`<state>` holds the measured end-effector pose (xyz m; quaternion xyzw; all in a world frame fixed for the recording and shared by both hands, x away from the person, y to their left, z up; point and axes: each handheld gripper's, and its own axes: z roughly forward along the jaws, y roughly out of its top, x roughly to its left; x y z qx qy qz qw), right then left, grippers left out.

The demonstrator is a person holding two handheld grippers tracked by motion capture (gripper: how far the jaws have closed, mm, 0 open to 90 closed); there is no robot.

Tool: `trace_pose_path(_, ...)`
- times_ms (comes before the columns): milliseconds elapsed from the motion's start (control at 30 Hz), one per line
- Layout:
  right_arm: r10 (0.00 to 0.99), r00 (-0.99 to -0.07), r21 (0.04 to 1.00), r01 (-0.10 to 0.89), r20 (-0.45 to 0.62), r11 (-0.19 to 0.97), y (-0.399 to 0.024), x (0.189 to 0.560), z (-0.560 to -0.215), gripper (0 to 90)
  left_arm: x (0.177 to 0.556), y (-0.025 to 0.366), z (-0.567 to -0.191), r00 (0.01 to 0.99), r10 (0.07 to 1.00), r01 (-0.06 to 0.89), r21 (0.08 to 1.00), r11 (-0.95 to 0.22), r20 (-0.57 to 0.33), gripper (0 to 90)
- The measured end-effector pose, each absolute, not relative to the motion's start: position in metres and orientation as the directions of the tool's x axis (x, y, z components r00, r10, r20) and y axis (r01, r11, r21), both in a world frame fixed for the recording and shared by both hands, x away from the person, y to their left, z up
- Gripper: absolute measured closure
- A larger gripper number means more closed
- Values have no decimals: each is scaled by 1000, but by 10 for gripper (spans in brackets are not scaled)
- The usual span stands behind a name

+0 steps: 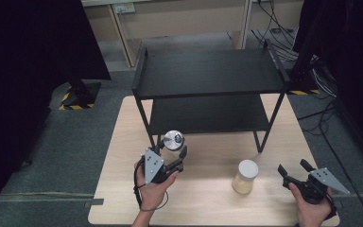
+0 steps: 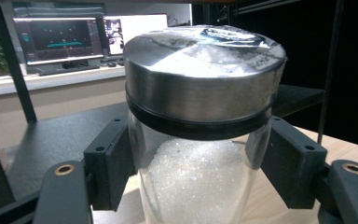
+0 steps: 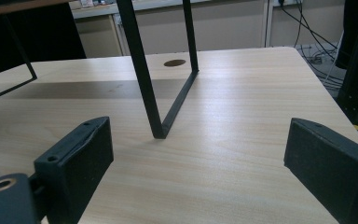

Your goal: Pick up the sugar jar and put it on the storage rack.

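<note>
Shelf rack stands behind two jars on table.

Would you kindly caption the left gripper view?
Left gripper fingers clasp a metal-lidded glass jar of white granules.

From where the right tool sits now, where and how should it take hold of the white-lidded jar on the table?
Probably the body just below the white lid, approached level from the jar's right. The white-lidded jar stands upright on the table, apart from the shelf legs; its round sides suit two opposing pads. The right tool is open and empty beside it, while the left tool is shut on the metal-lidded jar.
</note>
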<state>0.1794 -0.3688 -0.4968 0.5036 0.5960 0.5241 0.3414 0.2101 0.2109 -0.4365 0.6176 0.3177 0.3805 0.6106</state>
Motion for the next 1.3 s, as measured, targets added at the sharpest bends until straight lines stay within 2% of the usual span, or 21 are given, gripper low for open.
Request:
trace_pose_path(367,958,-260,968,244,121,-56,-368,179,-497,82,202,215,-404,467,878,-106,992,-64,107,307)
trace_pose_path(1300,958,-260,967,247,125,-60,-368,180,-496,82,204,227,-339,482,871,-135,990,-30,92,308)
